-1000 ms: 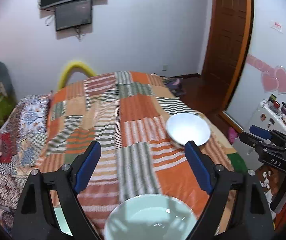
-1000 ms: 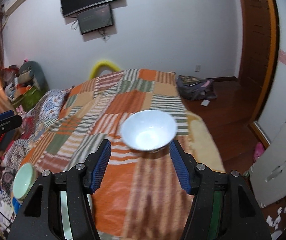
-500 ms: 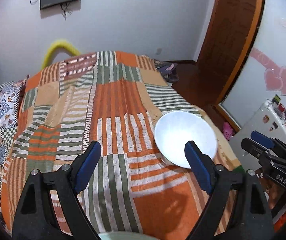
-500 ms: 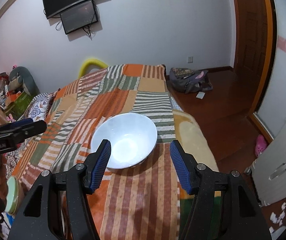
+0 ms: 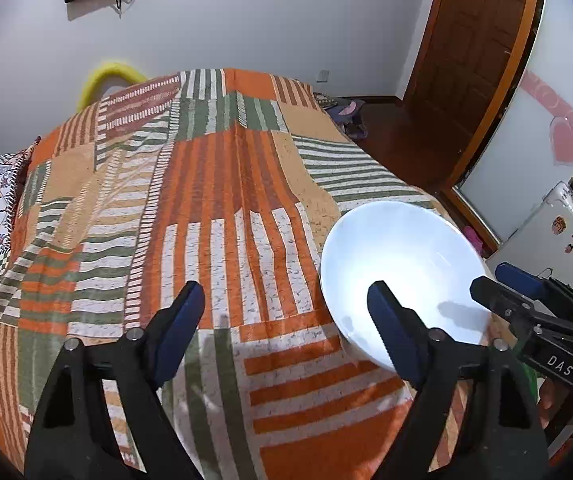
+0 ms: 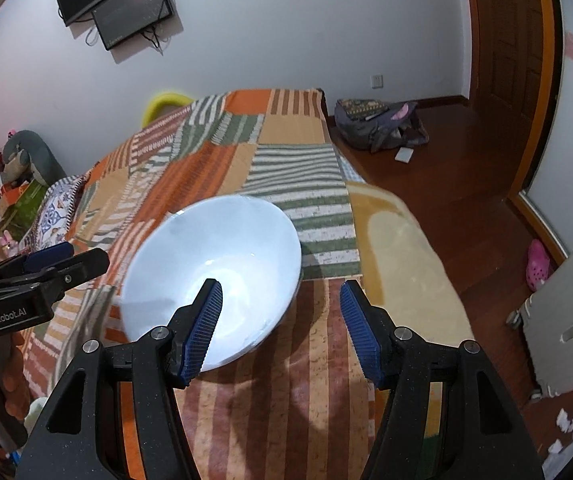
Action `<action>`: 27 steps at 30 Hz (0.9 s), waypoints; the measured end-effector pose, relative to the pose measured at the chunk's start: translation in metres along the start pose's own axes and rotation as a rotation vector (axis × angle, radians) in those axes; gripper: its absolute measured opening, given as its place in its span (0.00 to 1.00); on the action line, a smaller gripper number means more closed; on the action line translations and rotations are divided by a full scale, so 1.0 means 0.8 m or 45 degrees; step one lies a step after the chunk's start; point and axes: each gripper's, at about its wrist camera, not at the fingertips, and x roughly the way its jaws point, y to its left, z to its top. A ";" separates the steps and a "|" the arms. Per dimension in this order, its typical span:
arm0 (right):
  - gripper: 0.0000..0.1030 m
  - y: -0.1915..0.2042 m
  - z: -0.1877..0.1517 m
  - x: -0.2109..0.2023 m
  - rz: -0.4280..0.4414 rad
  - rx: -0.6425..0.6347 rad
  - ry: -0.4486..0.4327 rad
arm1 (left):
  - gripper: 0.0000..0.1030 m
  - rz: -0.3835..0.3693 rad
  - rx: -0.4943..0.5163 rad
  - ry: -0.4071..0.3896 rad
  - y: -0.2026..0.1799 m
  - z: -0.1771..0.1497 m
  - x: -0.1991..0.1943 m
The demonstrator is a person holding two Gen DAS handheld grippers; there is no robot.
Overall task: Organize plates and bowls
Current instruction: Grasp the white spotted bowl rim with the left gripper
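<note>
A white bowl [image 5: 402, 264] sits upright on my bed's striped patchwork blanket [image 5: 222, 208], near its right edge, mouth up and empty. It is glossy, deep and round, with a bright glare on its inner floor; its rim looks whole and clean.

Both grippers have come down and forward toward the round white ceramic bowl [image 5: 402, 276] on the striped patchwork bedspread [image 5: 214, 184], which now looms much larger in both views. The left gripper [image 5: 286, 316] is narrowing its jaws with nothing between them. The pale green bowl seen below it earlier has dropped out of view. The right gripper [image 6: 280, 316] now straddles the white bowl's near rim.
</note>
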 end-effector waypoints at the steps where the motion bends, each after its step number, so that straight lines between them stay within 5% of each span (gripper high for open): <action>1: 0.56 -0.001 0.000 0.004 -0.002 0.003 0.005 | 0.71 -0.002 0.007 0.010 -0.001 0.000 0.005; 9: 0.54 -0.008 -0.003 0.026 0.014 0.040 0.052 | 0.44 -0.050 0.015 0.097 -0.005 -0.003 0.044; 15: 0.40 -0.006 -0.006 0.032 0.051 0.042 0.067 | 0.31 -0.107 -0.002 0.120 -0.008 -0.002 0.053; 19: 0.26 0.002 -0.006 0.034 0.080 0.022 0.080 | 0.11 -0.144 0.049 0.146 -0.020 -0.001 0.057; 27: 0.26 0.020 -0.010 0.031 0.003 -0.066 0.101 | 0.11 -0.156 0.050 0.153 -0.022 -0.003 0.045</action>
